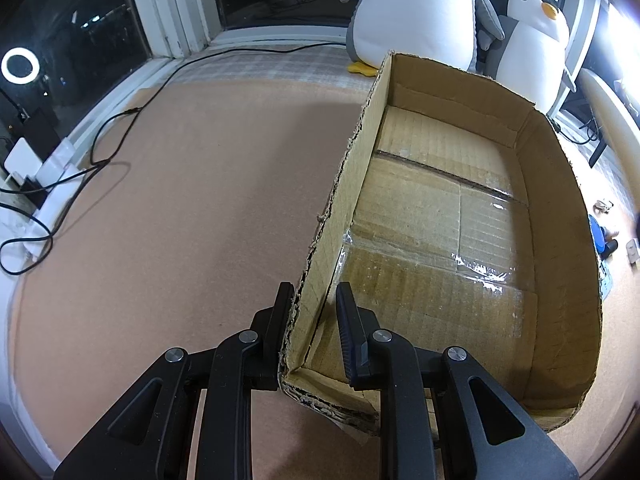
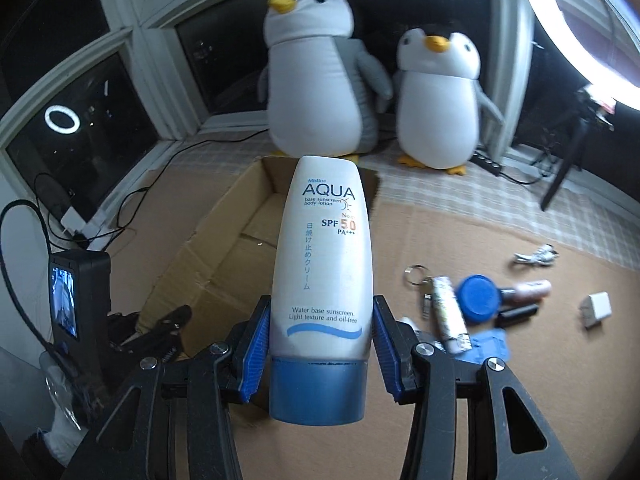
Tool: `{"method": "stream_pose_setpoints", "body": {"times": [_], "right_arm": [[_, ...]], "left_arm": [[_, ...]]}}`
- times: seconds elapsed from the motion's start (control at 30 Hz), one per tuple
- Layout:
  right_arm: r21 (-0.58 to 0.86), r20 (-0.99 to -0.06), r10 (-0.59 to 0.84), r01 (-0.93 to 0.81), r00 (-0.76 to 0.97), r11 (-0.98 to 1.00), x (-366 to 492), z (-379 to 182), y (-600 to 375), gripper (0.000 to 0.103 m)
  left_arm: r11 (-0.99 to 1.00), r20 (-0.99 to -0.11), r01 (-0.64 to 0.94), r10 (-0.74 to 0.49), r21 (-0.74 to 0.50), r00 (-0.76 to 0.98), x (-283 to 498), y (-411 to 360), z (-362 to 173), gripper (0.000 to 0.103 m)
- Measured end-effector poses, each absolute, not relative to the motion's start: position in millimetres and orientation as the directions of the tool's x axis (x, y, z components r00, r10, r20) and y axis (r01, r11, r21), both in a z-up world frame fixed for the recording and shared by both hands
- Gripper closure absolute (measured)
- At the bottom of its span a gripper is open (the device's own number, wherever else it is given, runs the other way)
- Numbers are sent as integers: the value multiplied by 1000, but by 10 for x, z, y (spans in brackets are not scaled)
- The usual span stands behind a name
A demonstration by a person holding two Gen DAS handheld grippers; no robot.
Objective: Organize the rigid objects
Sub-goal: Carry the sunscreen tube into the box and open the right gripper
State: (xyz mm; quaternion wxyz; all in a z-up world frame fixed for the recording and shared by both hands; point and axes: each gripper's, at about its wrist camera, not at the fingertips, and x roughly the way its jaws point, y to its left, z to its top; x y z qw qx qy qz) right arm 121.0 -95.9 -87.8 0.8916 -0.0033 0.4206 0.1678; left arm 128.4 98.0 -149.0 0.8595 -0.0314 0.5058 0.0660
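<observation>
One cardboard box (image 1: pixel 460 208), two plush penguins (image 2: pixel 316 68) and one white sunscreen tube (image 2: pixel 322 256) with a blue cap make up the main scene, plus a loose cluster of small items on the table (image 1: pixel 180 220) to the right of the box.

In that cluster I count one key ring (image 2: pixel 416 274), one blue round lid (image 2: pixel 478 294), one narrow white tube (image 2: pixel 450 312), one brownish tube (image 2: pixel 530 290), one black stick (image 2: pixel 518 314), one white adapter (image 2: pixel 596 309) and one bundled white cable (image 2: pixel 536 258) — the cable and the adapter lie apart from the rest. A blue piece at the near edge of the cluster is too blurred to name.

The left tool (image 1: pixel 314 320) straddles the box's near-left wall close to the corner: one finger outside and against the cardboard, the other inside with a gap to the wall, so the fingers stand partly apart, not pinched on it.

The right tool (image 2: pixel 322 344) is clamped on the sunscreen tube just above the cap — both blue pads press its sides. The tube points away from the camera, cap nearest, held in the air in front of the open box, whose floor is bare.
</observation>
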Motion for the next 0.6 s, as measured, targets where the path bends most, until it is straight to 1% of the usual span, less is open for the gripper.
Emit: {"method": "stream_pose_setpoints", "body": {"times": [0.3,0.6], "right_arm": [[142,-787,316,-343,530,929,1388,-1132,-535,59],[136,-801,317,-362,508,922,1411,-1253,-462,58]], "left_arm": [[989,-873,-145,79,10,481,1283,983,-1491,83],[989,-874,-145,78,9,480,1282,984,-1491,83]]}}
